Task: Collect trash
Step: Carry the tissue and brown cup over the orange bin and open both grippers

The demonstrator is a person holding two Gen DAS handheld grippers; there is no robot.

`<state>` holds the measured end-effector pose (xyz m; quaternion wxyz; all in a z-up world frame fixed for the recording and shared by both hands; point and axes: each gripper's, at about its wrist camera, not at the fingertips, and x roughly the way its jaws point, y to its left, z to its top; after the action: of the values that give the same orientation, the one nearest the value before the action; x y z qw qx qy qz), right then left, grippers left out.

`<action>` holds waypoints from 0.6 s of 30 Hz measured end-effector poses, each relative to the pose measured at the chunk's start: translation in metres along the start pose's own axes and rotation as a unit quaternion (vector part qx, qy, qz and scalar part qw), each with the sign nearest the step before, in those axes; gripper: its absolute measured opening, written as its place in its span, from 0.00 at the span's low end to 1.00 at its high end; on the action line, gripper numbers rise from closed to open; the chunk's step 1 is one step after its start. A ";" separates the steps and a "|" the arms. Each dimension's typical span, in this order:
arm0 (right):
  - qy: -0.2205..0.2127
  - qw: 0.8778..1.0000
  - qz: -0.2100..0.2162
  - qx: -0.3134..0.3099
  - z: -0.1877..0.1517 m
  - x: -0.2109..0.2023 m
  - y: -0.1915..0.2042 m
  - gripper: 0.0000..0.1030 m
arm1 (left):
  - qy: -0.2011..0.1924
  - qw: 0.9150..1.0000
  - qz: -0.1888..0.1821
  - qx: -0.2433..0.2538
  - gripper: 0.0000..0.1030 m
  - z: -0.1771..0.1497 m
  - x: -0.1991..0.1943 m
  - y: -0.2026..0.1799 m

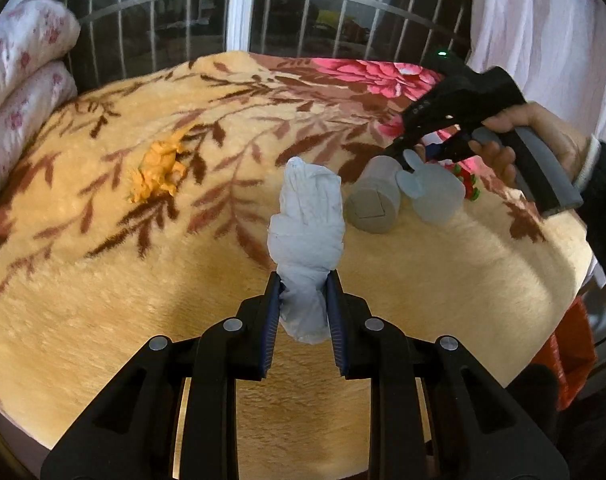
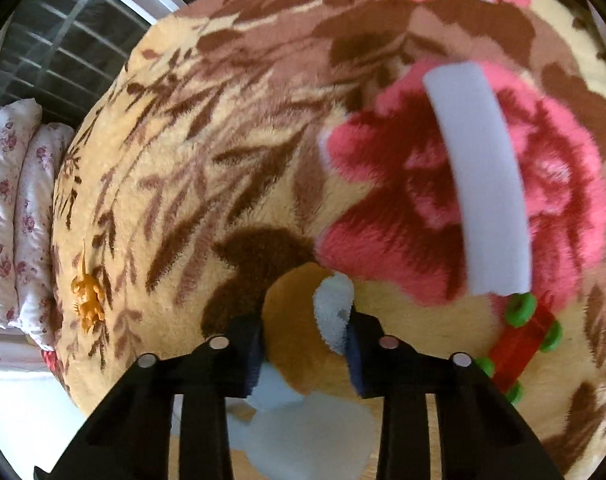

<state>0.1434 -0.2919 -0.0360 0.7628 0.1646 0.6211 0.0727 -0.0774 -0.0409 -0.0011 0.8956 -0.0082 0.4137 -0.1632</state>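
A bed under a plush tan blanket (image 1: pixel 103 280) with brown leaves and pink flowers fills the left wrist view, a barred window (image 1: pixel 239 12) behind it; here the left gripper (image 1: pixel 303 276) is clenched on a twisted wad of pale tissue (image 1: pixel 307 224) held above the blanket, with an orange toy (image 1: pixel 159 170) off to the left and a grey roll (image 1: pixel 373 196) near the right gripper (image 1: pixel 413 158). In the right wrist view the right gripper (image 2: pixel 305 334) has its fingers spread, a white scrap (image 2: pixel 333 320) touching the right finger, a white foam strip (image 2: pixel 483 184) lying on the pink flower, and a red and green toy (image 2: pixel 519 348) just beside it.
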 end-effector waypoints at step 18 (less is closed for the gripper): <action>-0.225 0.966 0.036 -0.119 -0.108 -0.113 0.019 0.27 | 0.013 0.998 -0.010 -0.062 0.22 0.020 -0.001 0.017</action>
<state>0.0156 -0.2927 0.0557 0.8938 0.1072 0.4142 0.1345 -0.0583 -0.0269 0.0097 0.8860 -0.0657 0.4350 -0.1464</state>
